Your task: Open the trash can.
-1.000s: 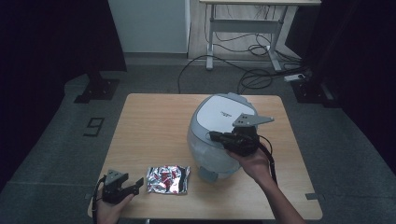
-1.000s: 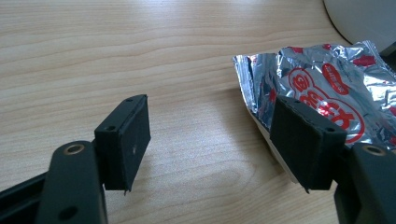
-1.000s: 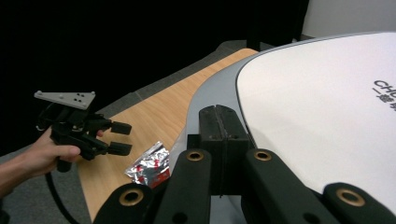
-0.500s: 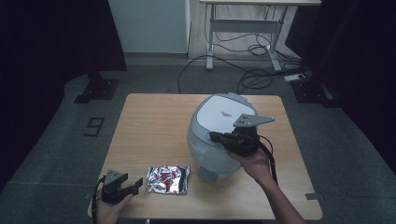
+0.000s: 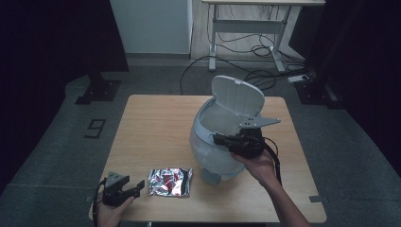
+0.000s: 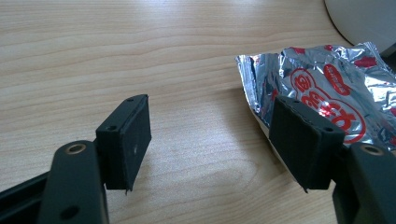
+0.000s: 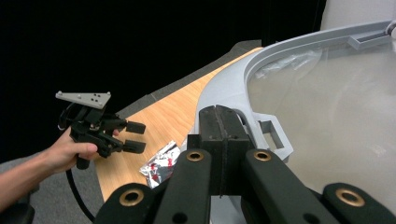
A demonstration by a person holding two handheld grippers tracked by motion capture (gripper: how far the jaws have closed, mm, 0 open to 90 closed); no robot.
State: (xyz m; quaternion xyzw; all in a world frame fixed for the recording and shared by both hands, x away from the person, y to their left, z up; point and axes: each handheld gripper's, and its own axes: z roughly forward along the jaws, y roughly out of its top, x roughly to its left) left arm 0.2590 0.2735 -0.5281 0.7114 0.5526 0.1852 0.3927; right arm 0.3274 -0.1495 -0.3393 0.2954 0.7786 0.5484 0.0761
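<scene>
A pale grey-blue bin (image 5: 210, 153) stands on the wooden table (image 5: 151, 123), right of centre, with its lid (image 5: 236, 97) standing up at the far side. My right gripper (image 5: 218, 138) is shut with nothing between its jaws; its tip rests at the bin's near rim (image 7: 229, 88). In the right gripper view the jaws (image 7: 224, 135) press together over the rim's front latch. A silver foil packet (image 5: 170, 182) with red print lies flat near the front edge. My left gripper (image 5: 138, 188) hovers open just left of it; one pad (image 6: 303, 140) overlaps the packet (image 6: 336, 88).
A clear plastic liner (image 7: 336, 116) lines the bin's inside. Behind the table stand a white-legged desk (image 5: 246, 28) and loose floor cables (image 5: 255, 71). A floor marker with a "9" (image 5: 96, 126) lies to the left. Dark curtains close both sides.
The bin's lid has swung up from closed to standing open. Both grippers and the foil packet stay where they were.
</scene>
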